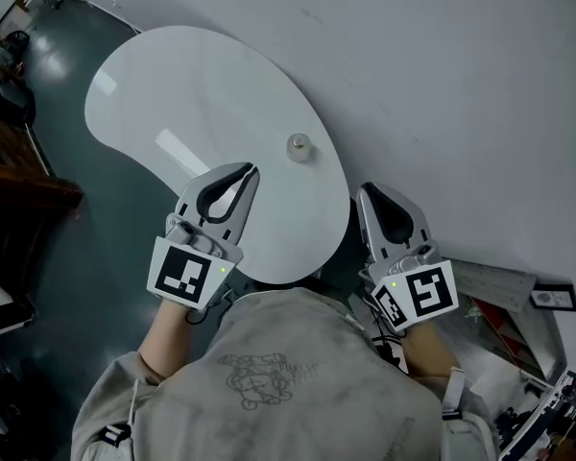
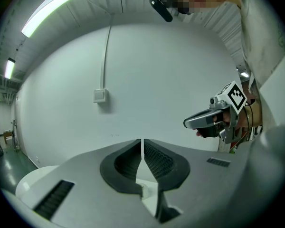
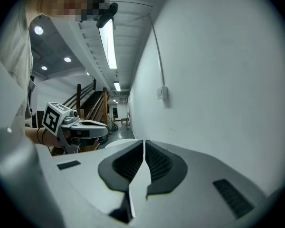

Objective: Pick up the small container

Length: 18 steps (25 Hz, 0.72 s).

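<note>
Floor [image 1: 67, 75]: dark, glossy, at the far left of the head view, with dark furniture along the picture's edge
Tabletop [image 1: 202, 94]: white, smooth and bean-shaped; its far side lies close to the wall, its near end is in front of the person
Left hand-held gripper [image 1: 250, 169]: clenched, and nothing is between the jaws; in its own view the ribbed pads [image 2: 154, 158] meet along a thin line. It hangs over the near part of the tabletop and points toward the wall. Its marker cube [image 1: 185, 275] is at the person's left hand
Container [image 1: 299, 147]: small, round and pale, upright on the tabletop near its right edge. It is ahead of the left hand-held gripper's tips and a little to their right, apart from them; no jaw touches it
Right hand-held gripper [image 1: 365, 188]: also clenched and empty; in its own view the pads [image 3: 156, 163] are pressed together. It is just off the right edge of the tabletop, nearer to the person than the container is, and points the same way as the left one
Person: a grey sleeve and shoulder fill the bottom of the head view, between the two cubes
Wall [image 1: 442, 84]: plain and light grey, behind the tabletop; the gripper views show a switch [image 2: 100, 95] on it with a cable [image 2: 106, 56] going up
Far right: a flat box [image 1: 499, 281] and mixed small things on the floor; what they are I cannot tell
</note>
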Available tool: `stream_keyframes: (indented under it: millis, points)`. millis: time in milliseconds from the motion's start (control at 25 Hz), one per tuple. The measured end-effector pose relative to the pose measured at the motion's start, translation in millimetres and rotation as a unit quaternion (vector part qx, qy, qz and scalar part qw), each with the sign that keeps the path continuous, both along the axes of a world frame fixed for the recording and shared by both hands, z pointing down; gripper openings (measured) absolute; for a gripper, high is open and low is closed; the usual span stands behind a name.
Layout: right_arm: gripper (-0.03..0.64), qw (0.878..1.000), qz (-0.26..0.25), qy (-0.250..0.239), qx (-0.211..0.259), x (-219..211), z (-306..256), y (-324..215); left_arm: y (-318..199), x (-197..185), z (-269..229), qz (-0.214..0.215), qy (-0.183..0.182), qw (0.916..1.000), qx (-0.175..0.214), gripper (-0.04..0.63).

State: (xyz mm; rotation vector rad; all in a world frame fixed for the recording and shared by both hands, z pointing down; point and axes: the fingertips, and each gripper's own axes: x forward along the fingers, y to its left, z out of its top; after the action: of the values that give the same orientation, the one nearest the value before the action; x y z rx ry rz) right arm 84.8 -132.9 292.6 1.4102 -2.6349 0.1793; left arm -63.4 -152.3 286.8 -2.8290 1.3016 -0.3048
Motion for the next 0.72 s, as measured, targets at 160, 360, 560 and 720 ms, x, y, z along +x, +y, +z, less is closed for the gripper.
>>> stream_keyframes:
  millis: [160,360,560,720]
  points:
    - [0.034,1.000,-0.012,0.003,0.002,6.4,1.2,-6.9,-1.9,10.4,-1.6,-0.002,0.002,1.0000,0.005,0.029]
    - [0.034,1.000,-0.026,0.006,0.006,8.6,1.3,-16.4,-11.1,15.8,-6.0,-0.013,0.007,0.9998,0.012,0.029]
    - [0.034,0.999,-0.042,0.013,0.017,7.2,-3.4,-29.4,-24.2,20.1,-6.8,-0.011,-0.003,0.9994,0.032,0.032]
    - [0.034,0.998,-0.044,0.016,0.029,7.0,-8.7,-38.7,-37.1,35.1,-3.1,0.029,-0.003,0.9990,0.034,0.196]
